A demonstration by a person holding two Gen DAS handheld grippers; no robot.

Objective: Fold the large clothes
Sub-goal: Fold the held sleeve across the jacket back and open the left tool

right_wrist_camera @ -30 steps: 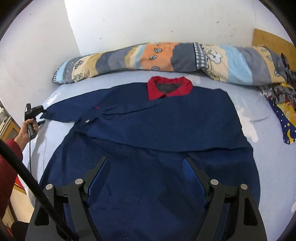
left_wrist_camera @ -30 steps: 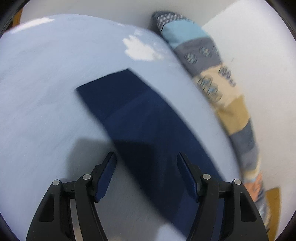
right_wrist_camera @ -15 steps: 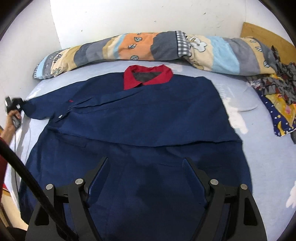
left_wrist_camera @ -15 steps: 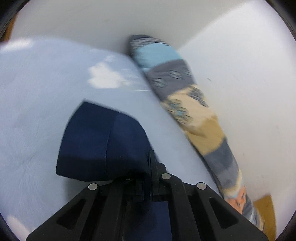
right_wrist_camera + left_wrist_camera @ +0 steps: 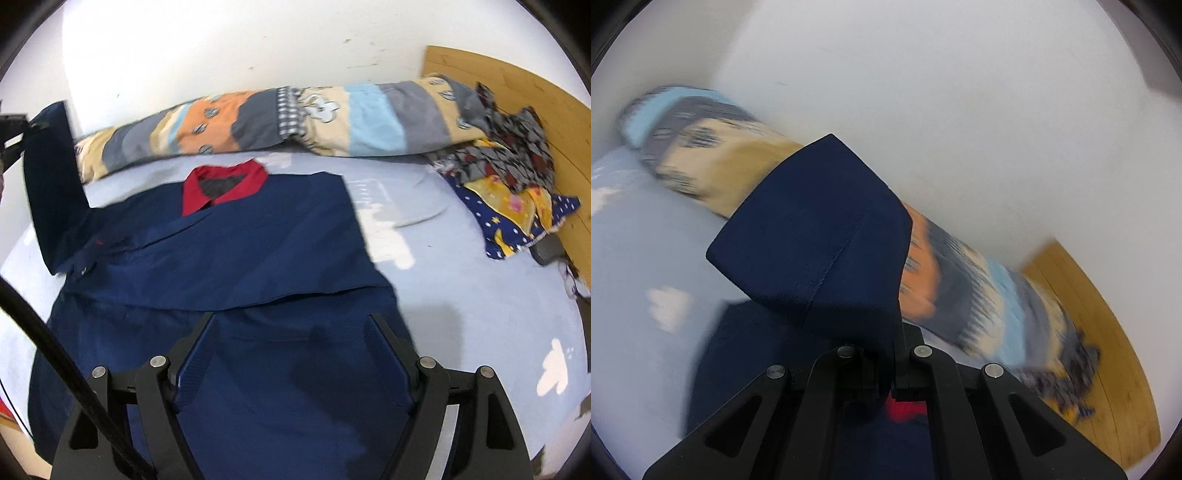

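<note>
A large navy shirt [image 5: 240,251] with a red collar [image 5: 225,181] lies spread on the light blue bed sheet [image 5: 461,277]. My left gripper [image 5: 892,354] is shut on the end of the shirt's left sleeve [image 5: 820,236], and the cuff sticks up beyond the pinched fingers. In the right wrist view this sleeve [image 5: 51,177] stands raised off the bed at the far left, with the left gripper [image 5: 14,125] at the frame edge. My right gripper [image 5: 292,321] hovers open over the shirt's lower half, nothing between its fingers.
A rolled patchwork quilt [image 5: 332,118] lies along the white wall behind the shirt. A pile of patterned clothes [image 5: 509,177] sits at the right by a wooden headboard [image 5: 517,85]. A black cable [image 5: 55,350] crosses the lower left of the right wrist view.
My left gripper went from open above the flat sleeve to shut on its end, then lifted it up off the bed and swung it toward the quilt. The right gripper drifted slightly right, still open.
</note>
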